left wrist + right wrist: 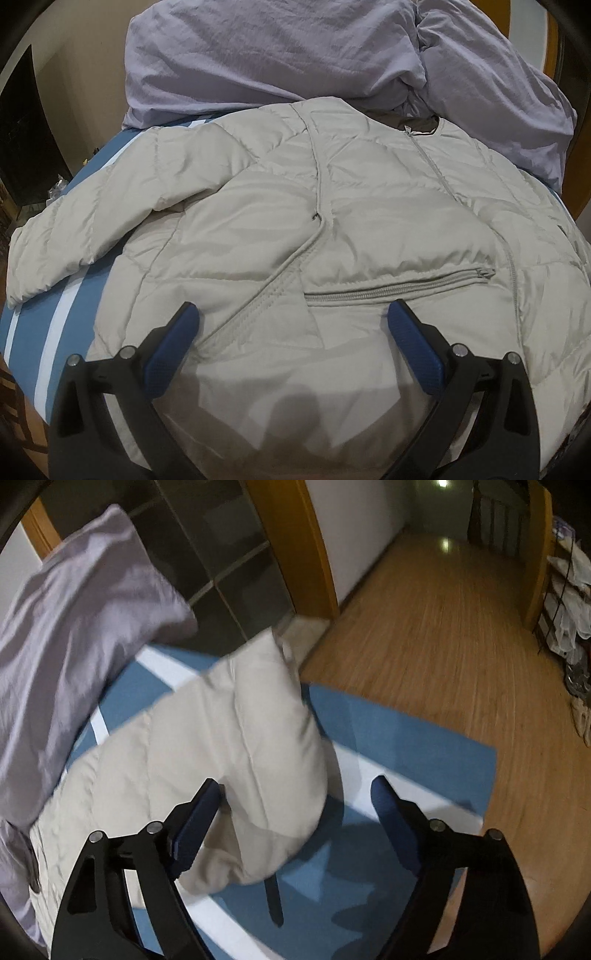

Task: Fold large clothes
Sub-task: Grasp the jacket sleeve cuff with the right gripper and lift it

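On blue striped sheet (62,306), beige quilted jacket (295,229) spread front-up, zipped, left gripper (293,314) and right gripper (297,792) both released

The beige jacket's (295,221) hem lay hidden beneath the left gripper (291,325), and its right side ran off the frame's edge. The right wrist view was motion-blurred, smearing the sleeve (229,746) and the lavender bedding (66,646). Small items on the rack (565,602) could not be identified.

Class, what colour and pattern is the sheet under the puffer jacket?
Blue with white stripes: the sheet shows best in the right wrist view.
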Demonstrator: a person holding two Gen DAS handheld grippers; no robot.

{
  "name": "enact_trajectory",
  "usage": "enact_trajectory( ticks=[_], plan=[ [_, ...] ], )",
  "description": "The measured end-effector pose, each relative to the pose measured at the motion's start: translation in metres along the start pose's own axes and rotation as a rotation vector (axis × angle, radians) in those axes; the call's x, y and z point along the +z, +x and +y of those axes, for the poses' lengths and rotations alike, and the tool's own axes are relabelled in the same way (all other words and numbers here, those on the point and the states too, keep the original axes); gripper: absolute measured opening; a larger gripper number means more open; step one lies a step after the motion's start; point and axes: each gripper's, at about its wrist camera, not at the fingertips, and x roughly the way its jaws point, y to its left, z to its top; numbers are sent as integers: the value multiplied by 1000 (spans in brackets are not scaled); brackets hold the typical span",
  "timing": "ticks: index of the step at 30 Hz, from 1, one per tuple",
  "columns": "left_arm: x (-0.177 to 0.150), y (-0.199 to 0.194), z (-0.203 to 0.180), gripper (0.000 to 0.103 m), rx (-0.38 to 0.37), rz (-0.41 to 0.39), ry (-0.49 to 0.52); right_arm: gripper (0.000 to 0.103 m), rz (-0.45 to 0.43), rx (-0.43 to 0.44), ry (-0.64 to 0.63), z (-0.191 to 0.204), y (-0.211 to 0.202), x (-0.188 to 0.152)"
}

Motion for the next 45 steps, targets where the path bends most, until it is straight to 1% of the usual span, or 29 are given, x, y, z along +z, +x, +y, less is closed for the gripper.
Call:
enact_trajectory(
  ticks=[2, 4, 5, 7, 9, 10, 13, 15, 16, 17, 22, 24, 27, 29, 32, 35, 38, 45],
  plan=[
    [-1, 3, 0, 101, 1, -9, 4, 73, 2, 26, -3, 2, 2, 0],
    [-3, 5, -1, 101, 1, -18, 6, 52, 1, 73, -19, 5, 3, -2],
    [-3, 6, -1, 101, -1, -21, 7, 47, 1, 88, -29, 9, 4, -3],
    [-4, 8, 0, 101, -7, -21, 4, 34, -1, 83, -40, 17, 4, -3],
    [-4, 9, 2, 101, -17, -23, -2, 27, -19, 72, -59, 25, -3, -2],
    [-5, 9, 2, 101, -22, -23, -5, 25, -31, 70, -71, 28, -8, -2],
    [-5, 11, 4, 101, -35, -24, -13, 23, -103, 65, -154, 55, -32, -3],
    [-5, 11, 5, 101, -41, -24, -17, 22, -162, 89, -235, 85, -53, -8],
    [-5, 12, 5, 101, -44, -25, -19, 22, -173, 105, -257, 93, -58, -10],
    [-5, 12, 5, 101, -47, -25, -20, 21, -183, 141, -301, 113, -67, -14],
    [-6, 13, 7, 101, -63, -25, -31, 21, -175, 216, -459, 190, -83, -43],
    [-5, 13, 8, 101, -71, -24, -36, 21, -158, 258, -537, 229, -85, -65],
    [-5, 14, 10, 101, -80, -23, -42, 21, -120, 321, -623, 273, -87, -95],
    [-5, 14, 10, 101, -84, -23, -45, 21, -87, 346, -675, 299, -88, -120],
    [-5, 14, 10, 101, -90, -23, -49, 21, -44, 362, -749, 332, -84, -156],
    [-5, 15, 10, 101, -95, -23, -52, 21, 12, 408, -810, 356, -83, -192],
    [-6, 15, 10, 101, -99, -22, -55, 21, 58, 460, -868, 372, -88, -225],
    [-6, 15, 12, 101, -111, -22, -62, 21, 163, 544, -955, 403, -96, -290]
  ],
)
